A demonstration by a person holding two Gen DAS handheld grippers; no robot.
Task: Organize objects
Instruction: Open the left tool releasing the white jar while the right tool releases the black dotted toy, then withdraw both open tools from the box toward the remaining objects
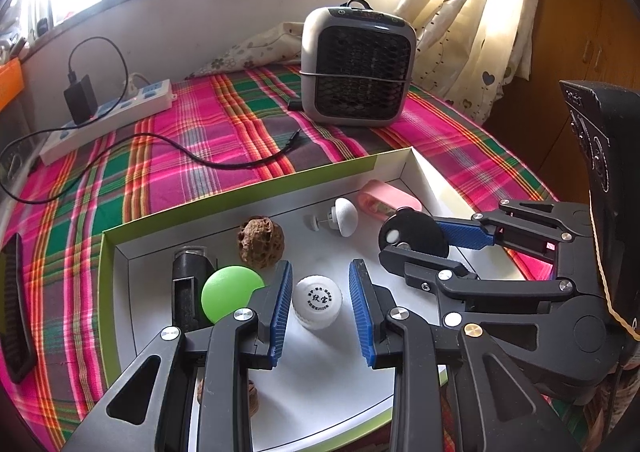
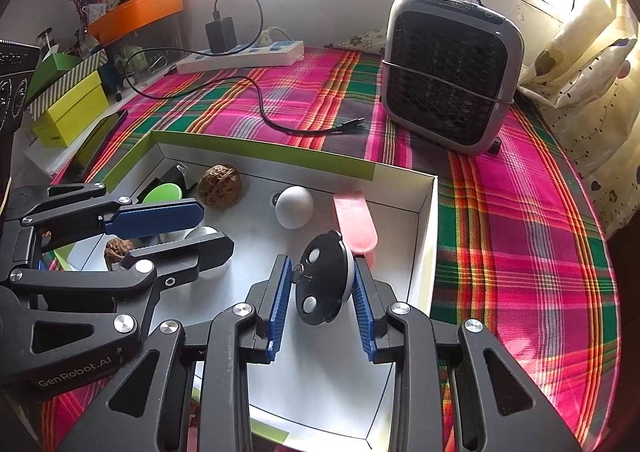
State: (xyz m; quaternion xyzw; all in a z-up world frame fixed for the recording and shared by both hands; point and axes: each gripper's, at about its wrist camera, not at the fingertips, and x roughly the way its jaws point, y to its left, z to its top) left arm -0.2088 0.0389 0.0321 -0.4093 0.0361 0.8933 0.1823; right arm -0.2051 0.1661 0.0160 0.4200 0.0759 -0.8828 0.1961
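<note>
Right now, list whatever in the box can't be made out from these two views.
- Second walnut: left wrist view, mostly behind the left gripper; right wrist view, partly behind it.
- Black holder: both views, the green ball covers part of it.
- White bottle lettering: too small to read.
- Black disc in the right gripper: its far face is hidden.

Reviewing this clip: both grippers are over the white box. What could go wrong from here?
1. The black disc stands on edge between the right gripper pads; it could tip or roll against the pink piece.
2. The left gripper straddles the white ball, which might roll away.
</note>
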